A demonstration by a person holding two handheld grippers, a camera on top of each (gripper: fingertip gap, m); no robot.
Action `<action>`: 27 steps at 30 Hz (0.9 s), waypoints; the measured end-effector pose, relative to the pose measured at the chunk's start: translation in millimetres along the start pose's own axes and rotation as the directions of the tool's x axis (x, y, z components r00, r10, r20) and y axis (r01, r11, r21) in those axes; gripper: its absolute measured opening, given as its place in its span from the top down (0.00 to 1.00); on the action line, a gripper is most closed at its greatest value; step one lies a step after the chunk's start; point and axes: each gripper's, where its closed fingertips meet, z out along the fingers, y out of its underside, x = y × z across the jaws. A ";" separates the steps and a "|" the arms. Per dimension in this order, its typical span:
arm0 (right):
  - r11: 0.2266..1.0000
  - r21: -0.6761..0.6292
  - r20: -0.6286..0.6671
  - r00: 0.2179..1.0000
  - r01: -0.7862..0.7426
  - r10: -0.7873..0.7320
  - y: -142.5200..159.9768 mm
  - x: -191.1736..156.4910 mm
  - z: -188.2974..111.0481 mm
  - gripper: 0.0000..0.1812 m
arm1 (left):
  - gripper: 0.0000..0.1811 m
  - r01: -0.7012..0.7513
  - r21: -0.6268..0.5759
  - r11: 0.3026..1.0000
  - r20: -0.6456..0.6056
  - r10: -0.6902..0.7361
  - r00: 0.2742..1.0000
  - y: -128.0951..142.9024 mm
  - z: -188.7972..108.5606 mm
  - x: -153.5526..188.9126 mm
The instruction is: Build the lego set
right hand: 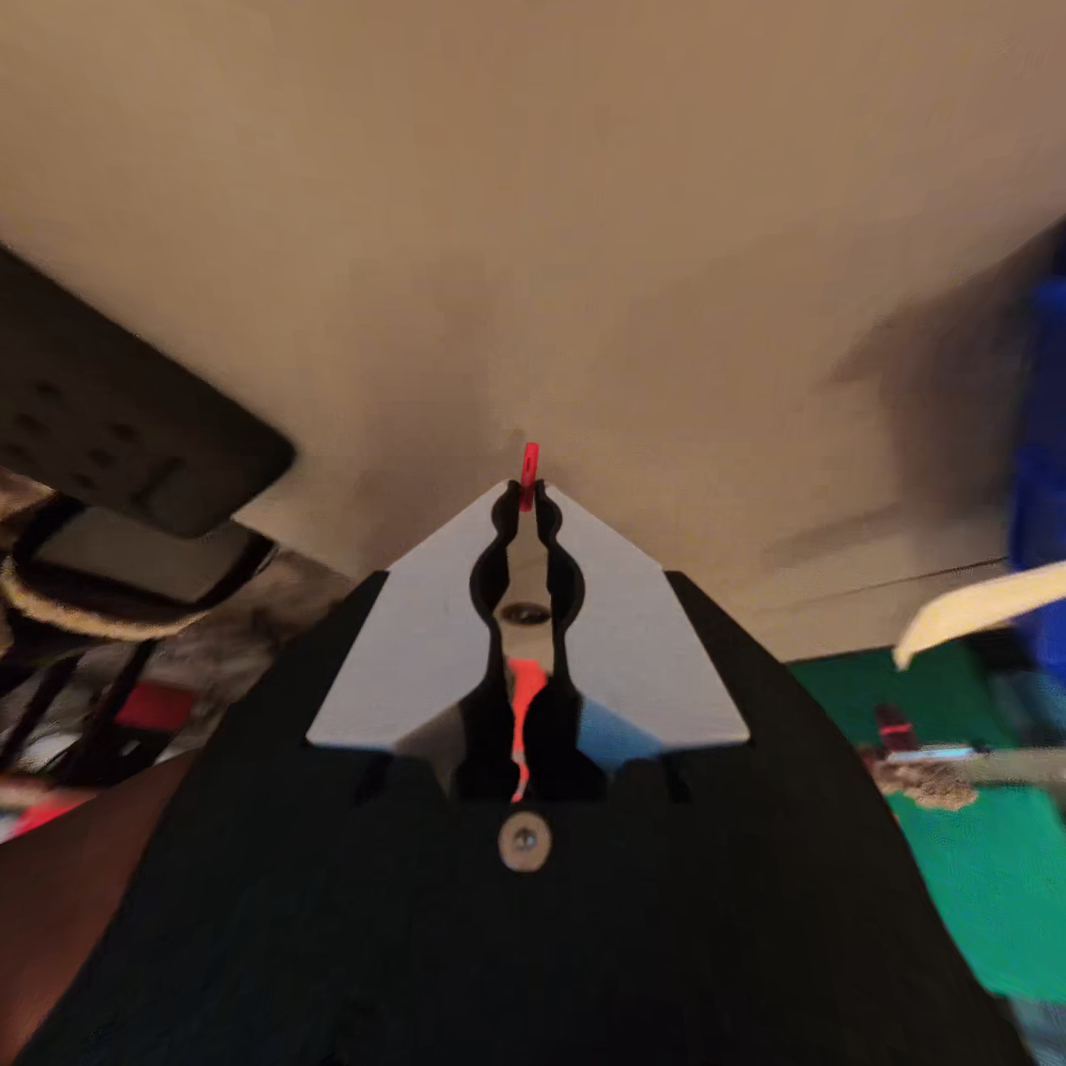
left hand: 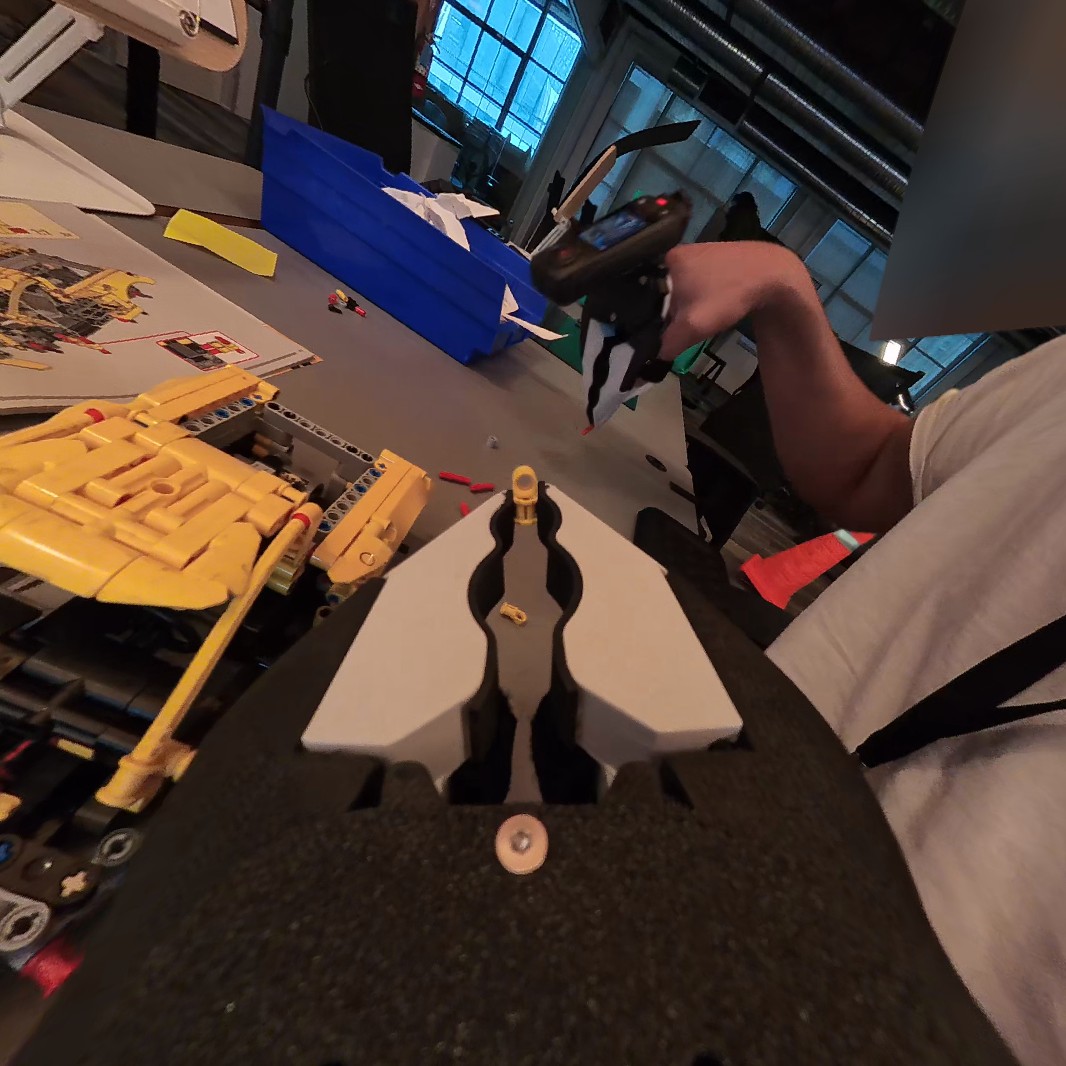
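Observation:
My left gripper (left hand: 525, 507) is shut on a small yellow connector piece (left hand: 524, 490) and holds it above the grey table. A second small yellow piece (left hand: 513, 613) lies on the table below the fingers. The large yellow lego model (left hand: 156, 496) sits to the left. My right gripper (right hand: 526, 490) is shut on a small red pin (right hand: 529, 470) and holds it over the tan table. The right gripper also shows in the left wrist view (left hand: 594, 424), raised to the right, held by a hand, with the red pin at its tips.
Loose red pins (left hand: 464, 481) lie on the table (left hand: 404, 392) just beyond the left gripper. The instruction booklet (left hand: 115, 323) lies at the far left, a blue bin (left hand: 381, 242) with paper behind it. A yellow paper (left hand: 222, 242) lies near. A person's white shirt (left hand: 952, 663) fills the right. Spacing between my two grippers at the tips: around 35 cm.

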 end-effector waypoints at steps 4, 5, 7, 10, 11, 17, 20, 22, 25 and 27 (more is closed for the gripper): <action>0.965 -0.253 0.047 0.995 -0.070 0.085 31.6 1.6 21.9 0.98 | 0.96 -0.003 -0.005 1.000 -0.004 0.003 1.000 2.2 -0.5 2.7; 0.956 -0.282 0.045 0.994 -0.080 0.097 34.3 4.0 25.2 0.98 | 0.96 -0.003 -0.004 1.000 -0.005 0.003 1.000 2.3 -1.0 3.1; 0.949 -0.300 0.039 0.993 -0.097 0.114 34.2 8.4 30.3 0.98 | 0.96 -0.001 -0.002 1.000 -0.007 0.001 1.000 2.5 -1.6 3.9; 0.941 -0.323 0.039 0.993 -0.095 0.114 35.8 11.0 33.6 0.98 | 0.96 -0.002 -0.003 1.000 -0.013 0.002 1.000 2.8 -1.5 5.5; 0.938 -0.332 0.040 0.992 -0.100 0.120 36.7 11.1 33.7 0.98 | 0.96 -0.002 -0.004 1.000 -0.015 0.002 1.000 3.1 -1.0 5.9; 0.940 -0.330 0.041 0.993 -0.089 0.109 34.7 11.3 33.1 0.98 | 0.96 -0.002 -0.004 1.000 -0.015 0.002 1.000 3.2 -1.0 5.9; 0.939 -0.337 0.042 0.994 -0.076 0.096 34.0 11.2 33.0 0.98 | 0.96 -0.004 -0.006 1.000 -0.015 0.004 1.000 3.5 -0.7 5.9; 0.941 -0.330 0.044 0.995 -0.072 0.091 32.5 11.3 32.8 0.98 | 0.96 -0.005 -0.007 1.000 -0.014 0.005 1.000 3.7 -0.7 6.0; 0.947 -0.315 0.031 0.997 -0.062 0.076 29.1 14.4 33.1 0.96 | 0.97 -0.004 -0.005 1.000 -0.014 0.004 1.000 3.4 -0.8 5.9; 0.950 -0.307 0.037 0.997 -0.058 0.073 27.2 13.6 33.9 0.92 | 0.96 -0.004 -0.005 1.000 -0.015 0.004 1.000 3.4 -0.7 6.2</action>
